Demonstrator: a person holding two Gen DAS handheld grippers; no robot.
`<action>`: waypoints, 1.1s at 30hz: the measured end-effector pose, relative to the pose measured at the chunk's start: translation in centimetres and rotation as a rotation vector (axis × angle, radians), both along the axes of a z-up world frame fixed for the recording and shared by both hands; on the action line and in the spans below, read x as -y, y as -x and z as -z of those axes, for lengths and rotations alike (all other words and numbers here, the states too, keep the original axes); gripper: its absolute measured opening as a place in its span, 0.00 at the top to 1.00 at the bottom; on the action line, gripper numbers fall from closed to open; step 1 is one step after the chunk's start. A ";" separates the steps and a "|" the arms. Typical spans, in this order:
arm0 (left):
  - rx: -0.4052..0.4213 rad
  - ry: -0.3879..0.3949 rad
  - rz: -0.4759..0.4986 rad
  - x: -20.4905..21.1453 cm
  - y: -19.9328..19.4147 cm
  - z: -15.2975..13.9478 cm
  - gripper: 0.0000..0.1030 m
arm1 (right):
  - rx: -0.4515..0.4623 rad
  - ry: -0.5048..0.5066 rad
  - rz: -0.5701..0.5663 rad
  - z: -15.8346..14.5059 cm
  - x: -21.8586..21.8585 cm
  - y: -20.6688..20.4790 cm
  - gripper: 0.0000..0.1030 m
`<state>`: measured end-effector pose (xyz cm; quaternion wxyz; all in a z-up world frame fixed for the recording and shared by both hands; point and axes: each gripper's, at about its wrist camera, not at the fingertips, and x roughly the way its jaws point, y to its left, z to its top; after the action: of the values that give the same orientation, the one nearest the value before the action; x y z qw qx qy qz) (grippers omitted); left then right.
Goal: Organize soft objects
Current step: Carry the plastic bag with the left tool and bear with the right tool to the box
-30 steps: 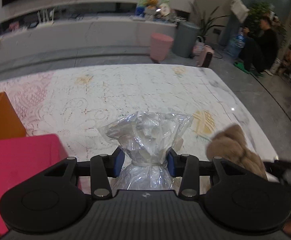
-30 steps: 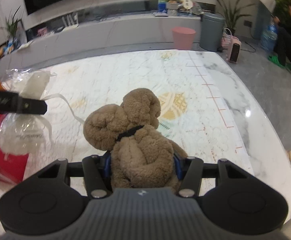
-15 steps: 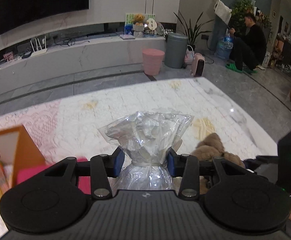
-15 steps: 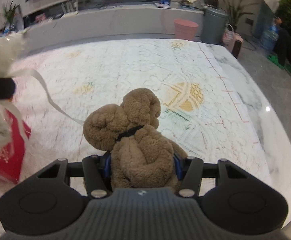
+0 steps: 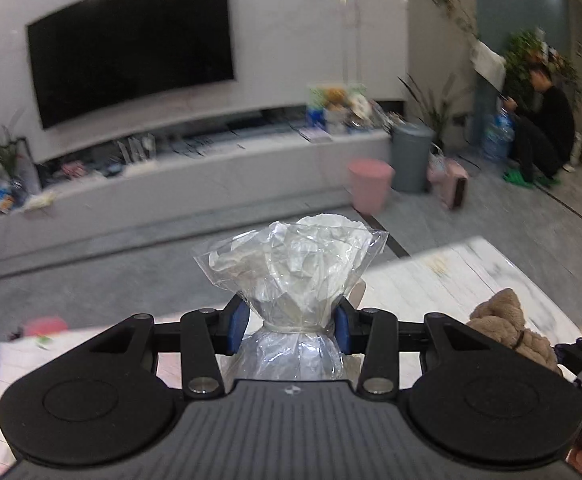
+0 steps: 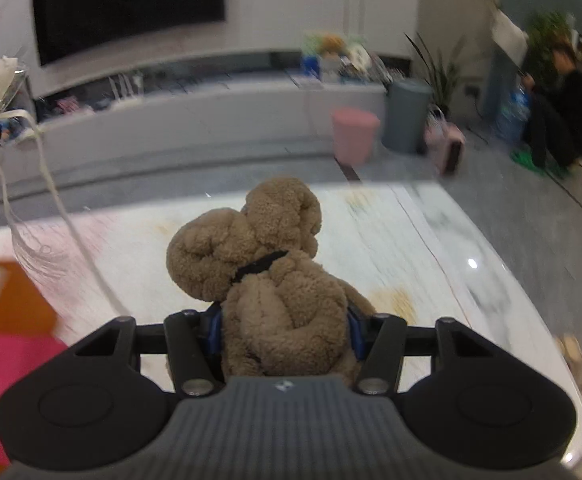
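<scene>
A clear plastic bag (image 5: pixel 291 276) with something soft and white inside is held up in the air. Its neck is tied shut with a white string, and the crinkly top is spread open like a fan. A brown teddy bear (image 6: pixel 275 276) with curly fur is seen from the back, held above the white table (image 6: pixel 431 240). A thin dark band is worn around its neck. Its head is tipped to the left.

Wall-mounted TV (image 5: pixel 131 46), white console (image 5: pixel 195 176), grey floor (image 5: pixel 91 280).
</scene>
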<state>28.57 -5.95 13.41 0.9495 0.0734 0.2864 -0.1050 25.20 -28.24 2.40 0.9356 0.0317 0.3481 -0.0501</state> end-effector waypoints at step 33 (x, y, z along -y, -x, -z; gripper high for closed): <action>-0.213 0.301 -0.354 -24.1 5.7 13.0 0.53 | -0.023 -0.142 -0.560 -1.2 -27.6 -1.5 0.47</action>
<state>22.89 18.19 0.42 0.9178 -0.1316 0.3744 0.0143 26.67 -0.66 3.58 0.9045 -0.0007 0.3563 0.2342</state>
